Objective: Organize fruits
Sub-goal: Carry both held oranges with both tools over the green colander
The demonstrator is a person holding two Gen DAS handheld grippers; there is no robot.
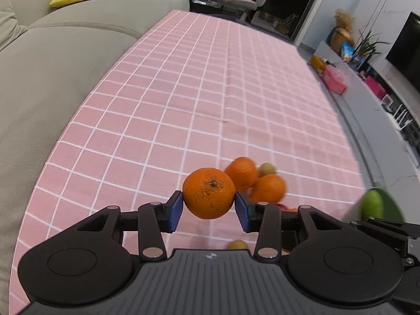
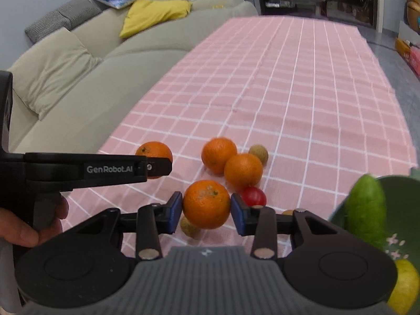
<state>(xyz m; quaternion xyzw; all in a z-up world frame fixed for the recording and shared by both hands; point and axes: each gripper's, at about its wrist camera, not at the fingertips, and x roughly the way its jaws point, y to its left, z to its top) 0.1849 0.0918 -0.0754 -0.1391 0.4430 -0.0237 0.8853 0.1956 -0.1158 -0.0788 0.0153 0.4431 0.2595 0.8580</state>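
My left gripper [image 1: 208, 206] is shut on an orange [image 1: 209, 193], held above the pink checked cloth [image 1: 183, 92]. In the right wrist view the same gripper [image 2: 162, 166] shows side-on at the left with that orange [image 2: 155, 153]. Blue pads of my right gripper [image 2: 206, 210] press on a second orange [image 2: 206, 203], also off the cloth. Two more oranges [image 2: 218, 154] [image 2: 243, 169] lie together on the cloth beyond. A red round fruit [image 2: 253, 196] and small brown fruits [image 2: 258, 153] [image 2: 189, 227] lie beside them.
A green bowl [image 2: 399, 191] at the right edge holds a long green fruit [image 2: 366, 210] and a yellow one [image 2: 404, 286]. A grey sofa [image 1: 52, 78] runs along the cloth's left side. A hand [image 2: 21, 225] grips the left gripper's handle.
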